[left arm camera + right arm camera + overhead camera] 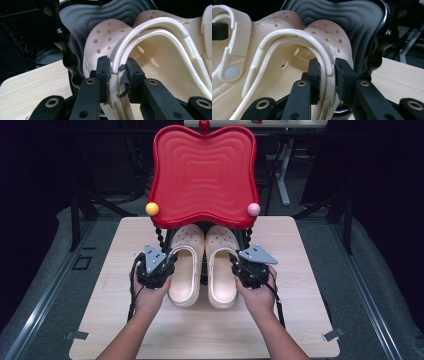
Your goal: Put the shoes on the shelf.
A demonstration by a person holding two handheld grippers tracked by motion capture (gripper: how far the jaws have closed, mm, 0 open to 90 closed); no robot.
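- Gripping with my left gripper point(161, 261), I have its jaws clamped on the outer side wall of the left clog point(185, 270), one jaw inside the shoe and one outside, so the rim cannot slip out.
- My right gripper point(245, 265) pinches the outer wall of the right clog point(221, 270) the same way, mirrored; holding both outer edges lets me move the pair as one.
- Both clogs lie side by side between my grippers, touching along their inner sides, toes pointing away from me.
- Just past the toes stands a small red chair point(202, 175) on twisted black legs point(159, 237); the toes sit under its seat.
- Under everything is the pale wooden table point(300, 320), bare on the outer side of each gripper.
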